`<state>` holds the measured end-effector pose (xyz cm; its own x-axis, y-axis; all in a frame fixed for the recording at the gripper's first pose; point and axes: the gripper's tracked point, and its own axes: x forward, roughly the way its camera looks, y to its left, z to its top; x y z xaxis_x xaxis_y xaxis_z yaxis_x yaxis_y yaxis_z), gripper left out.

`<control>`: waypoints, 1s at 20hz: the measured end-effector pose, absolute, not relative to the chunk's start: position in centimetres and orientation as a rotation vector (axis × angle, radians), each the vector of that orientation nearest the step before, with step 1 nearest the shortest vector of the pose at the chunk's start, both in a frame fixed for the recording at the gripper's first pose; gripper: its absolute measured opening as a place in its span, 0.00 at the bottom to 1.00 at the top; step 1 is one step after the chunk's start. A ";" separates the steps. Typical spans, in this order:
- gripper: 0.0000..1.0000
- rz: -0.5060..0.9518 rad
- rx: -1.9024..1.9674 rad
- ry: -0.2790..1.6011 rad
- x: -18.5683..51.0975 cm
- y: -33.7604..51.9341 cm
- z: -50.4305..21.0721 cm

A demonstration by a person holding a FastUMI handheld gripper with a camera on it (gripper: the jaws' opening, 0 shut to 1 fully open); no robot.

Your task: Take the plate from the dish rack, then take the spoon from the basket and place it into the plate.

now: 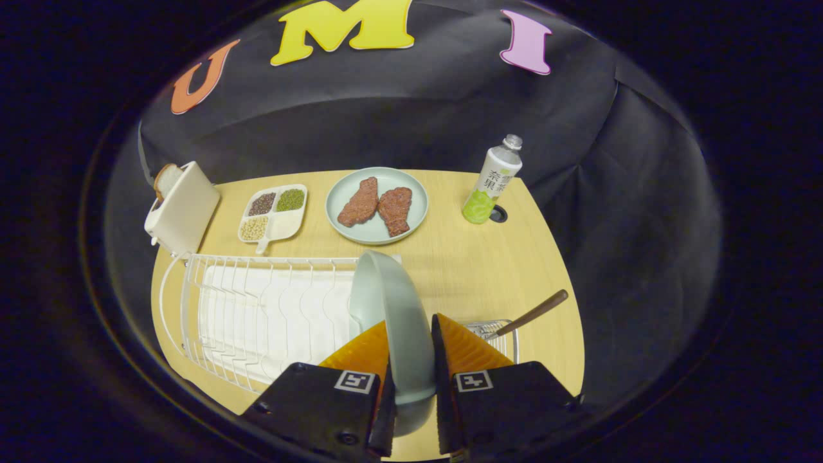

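Note:
A pale green plate [389, 302] stands on edge at the right end of the white wire dish rack [257, 315]. My gripper [410, 334] has its two orange fingers [366, 350] on either side of the plate's rim and is shut on it. Just right of the fingers, a small wire basket [498, 334] holds a spoon whose brown handle [533, 313] slants up to the right. The spoon's bowl is hidden inside the basket behind my right finger.
Beyond the rack on the wooden table [463, 263] lie a second green plate [377, 205] with two pieces of meat, a white divided tray [273, 212] of beans, a toaster [182, 207] with bread, and a bottle [492, 180] at the far right.

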<state>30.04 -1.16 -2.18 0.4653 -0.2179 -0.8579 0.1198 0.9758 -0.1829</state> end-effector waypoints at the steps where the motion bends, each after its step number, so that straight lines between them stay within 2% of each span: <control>1: 0.31 -0.217 -0.120 1.059 30.0 -1.1 -1.9; 7: 0.31 -0.296 -0.285 0.950 30.5 -0.4 2.3; 12: 0.30 -0.097 -0.118 0.917 26.2 3.1 3.2; 16: 0.30 0.088 0.114 0.910 18.9 4.0 1.1; 20: 0.29 0.150 0.282 0.906 12.8 2.2 -3.7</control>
